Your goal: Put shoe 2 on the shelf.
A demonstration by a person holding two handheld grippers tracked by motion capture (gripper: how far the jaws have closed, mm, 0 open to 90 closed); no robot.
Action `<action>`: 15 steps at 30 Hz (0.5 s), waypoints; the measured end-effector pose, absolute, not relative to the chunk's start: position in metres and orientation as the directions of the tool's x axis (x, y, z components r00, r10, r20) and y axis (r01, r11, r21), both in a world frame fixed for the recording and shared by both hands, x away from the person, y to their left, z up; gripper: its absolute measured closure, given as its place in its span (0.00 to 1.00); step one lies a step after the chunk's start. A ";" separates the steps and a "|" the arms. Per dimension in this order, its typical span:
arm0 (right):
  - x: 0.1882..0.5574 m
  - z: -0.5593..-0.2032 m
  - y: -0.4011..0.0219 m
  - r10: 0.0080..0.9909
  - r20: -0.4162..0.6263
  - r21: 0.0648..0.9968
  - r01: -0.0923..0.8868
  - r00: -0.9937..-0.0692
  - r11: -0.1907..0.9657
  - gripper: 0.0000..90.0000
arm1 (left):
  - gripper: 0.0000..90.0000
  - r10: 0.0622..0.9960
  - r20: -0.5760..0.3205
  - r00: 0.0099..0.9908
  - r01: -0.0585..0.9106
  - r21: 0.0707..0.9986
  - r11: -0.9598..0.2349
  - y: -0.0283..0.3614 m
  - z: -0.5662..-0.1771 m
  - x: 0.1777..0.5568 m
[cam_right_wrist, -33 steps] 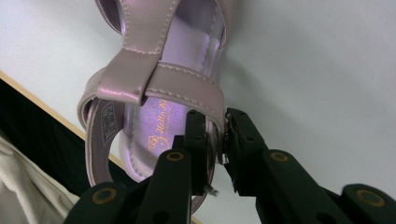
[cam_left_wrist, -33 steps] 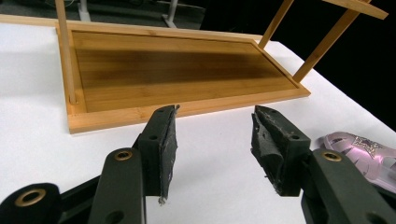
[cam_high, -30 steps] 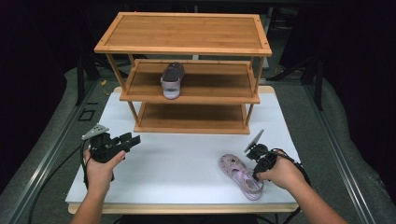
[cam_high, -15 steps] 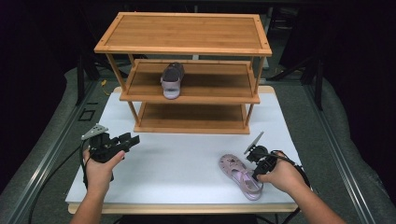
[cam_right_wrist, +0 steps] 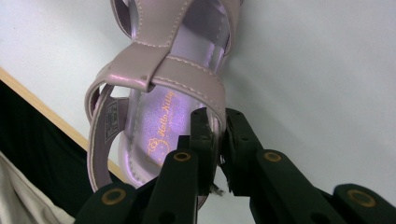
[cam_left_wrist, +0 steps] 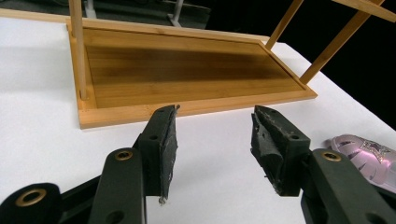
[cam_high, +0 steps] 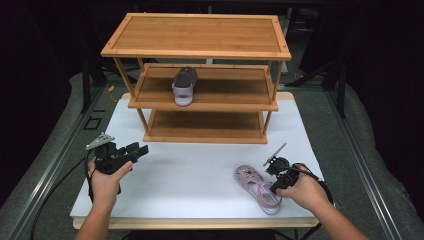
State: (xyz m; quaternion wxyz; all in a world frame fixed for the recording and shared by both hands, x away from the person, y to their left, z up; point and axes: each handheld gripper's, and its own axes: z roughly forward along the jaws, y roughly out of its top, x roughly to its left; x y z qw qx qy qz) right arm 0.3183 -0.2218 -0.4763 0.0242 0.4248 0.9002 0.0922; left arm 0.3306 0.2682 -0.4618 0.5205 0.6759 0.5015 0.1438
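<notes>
Well in front of the bamboo shoe rack (cam_high: pixel 200 75), the right gripper (cam_right_wrist: pixel 219 140) is pinching the light, pliable pink sandal (cam_high: pixel 257 187) by its thin side rim; that strap edge is likely flexing, so a firm pinch suits.

Black jaws, brass-ringed screw holes, trailing cables.

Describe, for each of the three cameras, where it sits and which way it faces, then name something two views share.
High view: above the person's side, looking forward and down on the white table and wooden rack; forearms and both hands show.
Left gripper view: rides the left gripper, jaws apart, facing the rack's bottom shelf.
Right gripper view: rides the right gripper, jaws pinching the pink sandal at its side.
Shared: all three show that sandal.
</notes>
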 end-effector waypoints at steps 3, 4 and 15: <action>0.316 -0.476 -0.225 0.777 0.053 0.217 0.766 -0.628 0.605 0.93 | 0.56 0.829 -0.328 0.453 0.527 0.849 0.047 0.269 -0.462 0.331; 0.316 -0.476 -0.226 0.778 0.059 0.234 0.767 -0.625 0.598 0.93 | 0.56 0.829 -0.328 0.453 0.526 0.849 0.049 0.269 -0.462 0.331; 0.296 -0.472 -0.236 0.823 0.149 0.588 0.718 -0.548 0.372 0.93 | 0.56 0.831 -0.328 0.449 0.528 0.848 0.049 0.270 -0.463 0.331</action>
